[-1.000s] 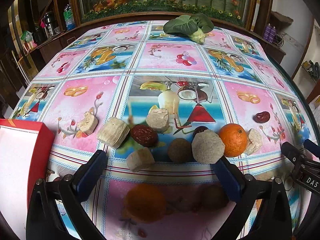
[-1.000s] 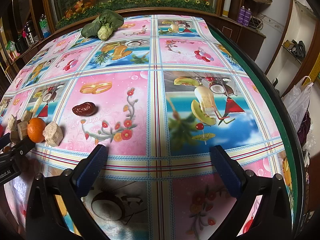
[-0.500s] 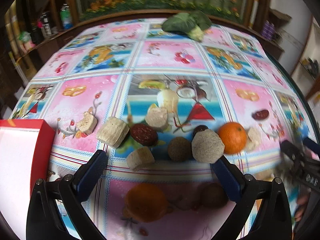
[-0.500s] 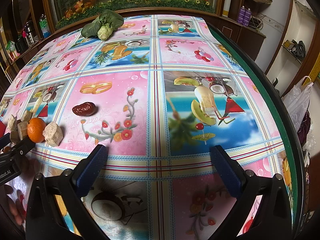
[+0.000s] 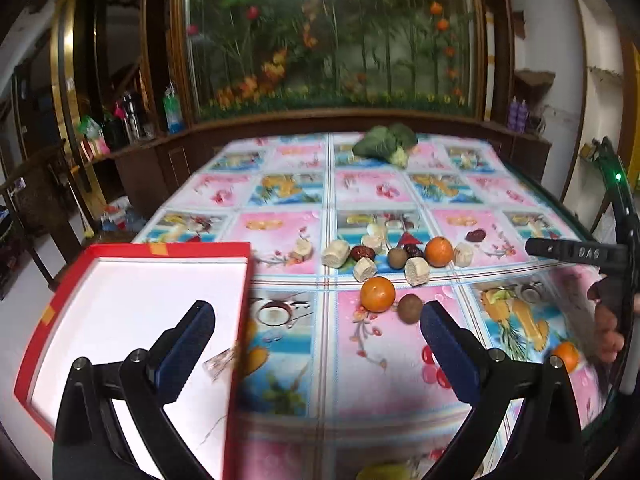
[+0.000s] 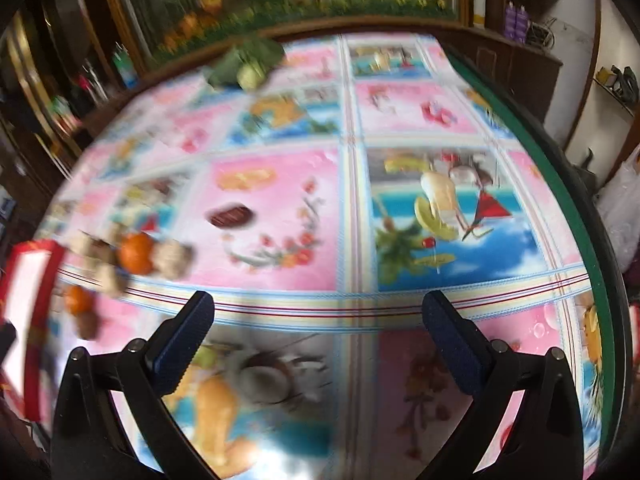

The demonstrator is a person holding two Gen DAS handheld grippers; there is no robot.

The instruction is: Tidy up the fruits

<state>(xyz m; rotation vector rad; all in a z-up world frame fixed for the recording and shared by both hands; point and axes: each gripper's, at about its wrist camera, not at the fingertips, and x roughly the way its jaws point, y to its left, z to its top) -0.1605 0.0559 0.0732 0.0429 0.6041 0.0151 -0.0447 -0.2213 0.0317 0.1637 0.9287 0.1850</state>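
Red-walled and white inside, the box point(image 5: 132, 320) sits empty at the left of the tabletop point(image 5: 460, 192) while both the left gripper point(image 5: 316, 328) and right gripper point(image 6: 318, 320) hang wide open holding nothing, so the sorting seems unstarted; the next move is probably closing on the nearest orange point(image 5: 377, 294).

Patterned table point(image 5: 400, 368) bears red box point(image 5: 236, 344), scattered fruits point(image 5: 377, 293), greens point(image 5: 384, 143).

Bright overhead glare, fisheye-bent dark edges, heavy motion blur in the right wrist view.
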